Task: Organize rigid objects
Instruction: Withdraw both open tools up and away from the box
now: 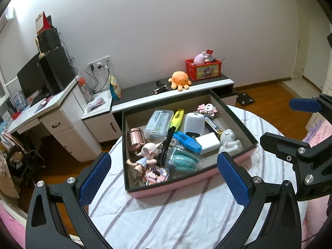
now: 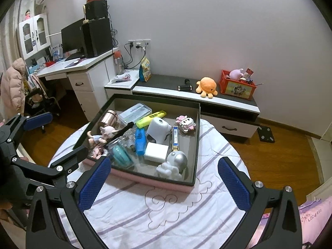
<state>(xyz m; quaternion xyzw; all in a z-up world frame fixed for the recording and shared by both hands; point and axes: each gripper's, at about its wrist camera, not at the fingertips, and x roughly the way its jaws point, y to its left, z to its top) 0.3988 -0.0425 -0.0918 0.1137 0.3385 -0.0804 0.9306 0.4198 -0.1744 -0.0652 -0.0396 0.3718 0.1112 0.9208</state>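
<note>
A pink box with a dark rim (image 1: 234, 112) (image 2: 197, 145) sits on the striped bed cover and holds several small objects: a copper tin (image 1: 136, 139) (image 2: 108, 118), a clear case (image 1: 158, 122), a yellow highlighter (image 1: 177, 116) (image 2: 151, 118), a blue highlighter (image 1: 187, 141) (image 2: 140, 138), a white charger (image 1: 207, 143) (image 2: 156, 151), a white figurine (image 1: 229, 142) (image 2: 173, 165), a doll (image 1: 146, 155) and a teal item in clear wrap (image 2: 121, 155). My left gripper (image 1: 164, 178) is open and empty just before the box. My right gripper (image 2: 164, 183) is open and empty beside it.
A low dark-topped cabinet (image 1: 145, 91) behind the bed carries an orange octopus plush (image 1: 179, 81), a black torch (image 1: 160, 89) and a red crate (image 1: 203, 69). A white desk (image 1: 51, 108) with a monitor stands at the left. Wooden floor (image 2: 280, 155) surrounds the bed.
</note>
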